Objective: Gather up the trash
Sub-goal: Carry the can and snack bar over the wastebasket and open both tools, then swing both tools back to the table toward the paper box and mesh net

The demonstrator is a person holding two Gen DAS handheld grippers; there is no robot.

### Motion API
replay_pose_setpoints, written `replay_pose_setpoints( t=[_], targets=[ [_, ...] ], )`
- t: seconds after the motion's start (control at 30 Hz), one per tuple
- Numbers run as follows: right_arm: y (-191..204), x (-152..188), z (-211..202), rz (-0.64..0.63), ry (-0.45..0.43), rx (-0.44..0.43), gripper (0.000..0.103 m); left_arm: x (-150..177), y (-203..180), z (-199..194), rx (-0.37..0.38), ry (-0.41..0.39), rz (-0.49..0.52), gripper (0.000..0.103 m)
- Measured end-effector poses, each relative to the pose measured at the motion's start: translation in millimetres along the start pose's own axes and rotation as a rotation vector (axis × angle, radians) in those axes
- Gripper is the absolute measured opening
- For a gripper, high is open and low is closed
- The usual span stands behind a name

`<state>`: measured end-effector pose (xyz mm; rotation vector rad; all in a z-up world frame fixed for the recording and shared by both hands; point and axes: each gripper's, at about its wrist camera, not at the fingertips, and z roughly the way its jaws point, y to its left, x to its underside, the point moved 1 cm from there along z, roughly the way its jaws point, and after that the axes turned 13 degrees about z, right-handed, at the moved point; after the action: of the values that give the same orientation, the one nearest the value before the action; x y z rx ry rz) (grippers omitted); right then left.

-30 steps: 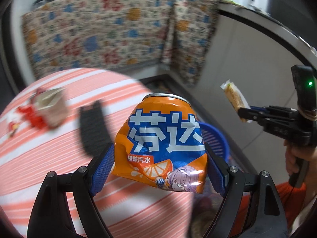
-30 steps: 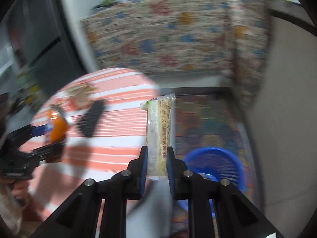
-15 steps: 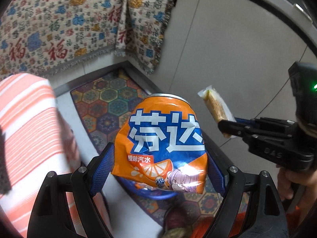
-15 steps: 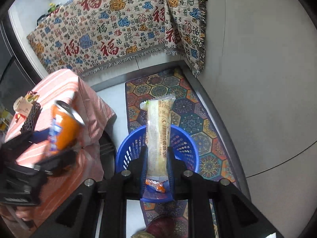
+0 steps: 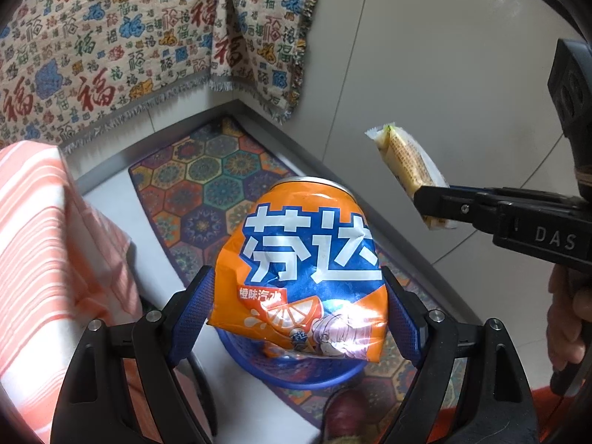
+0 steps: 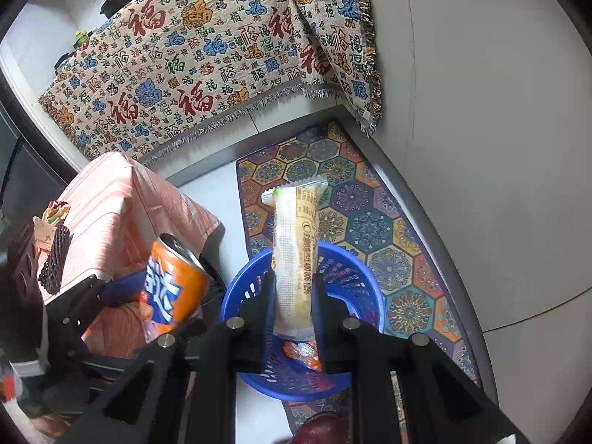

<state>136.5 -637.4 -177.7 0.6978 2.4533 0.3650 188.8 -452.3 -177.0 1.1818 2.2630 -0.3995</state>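
With the left hand-held gripper [image 5: 298, 318] clamping a crushed orange soda can [image 5: 301, 273] and the right hand-held gripper [image 6: 294, 307] pinching a pale plastic snack wrapper [image 6: 294, 255] above the round blue plastic basket [image 6: 364, 285], the light wrapper could drift past the rim, or the can, nearer the edge, could bounce out.

Right gripper [image 6: 294, 307], bottom centre: jaws clamped on a pale snack wrapper [image 6: 294, 255] standing upright. Blue basket [image 6: 364, 288] directly behind it, on a hexagon-patterned rug [image 6: 355, 203]; orange scrap [image 6: 303, 353] inside. Left gripper [image 6: 148, 296], lower left, gripping a dented orange can [image 6: 174, 288]. Striped table [image 6: 122, 199], left. Printed cloth [image 6: 207, 63], top.
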Motion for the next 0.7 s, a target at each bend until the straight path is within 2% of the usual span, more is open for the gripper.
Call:
replay_pose_setpoints(
  t=[0.23,0.4,0.53,0.7],
  targets=[
    [-6,-3,11,0.022,0.023,0.015,0.021,2,2,12,0.009,0.012,-0.026,0.087],
    [-12,-4,18,0.044,0.034,0.023,0.022,0,3,20,0.002,0.013,-0.04,0.092],
    [-12,-5,21,0.057,0.034,0.027,0.037,0,10,19,-0.005,0.009,-0.06,0.092],
    [-8,-8,16,0.045,0.015,0.033,0.039,-1,18,-5,-0.013,-0.025,-0.09,0.092]
  ],
)
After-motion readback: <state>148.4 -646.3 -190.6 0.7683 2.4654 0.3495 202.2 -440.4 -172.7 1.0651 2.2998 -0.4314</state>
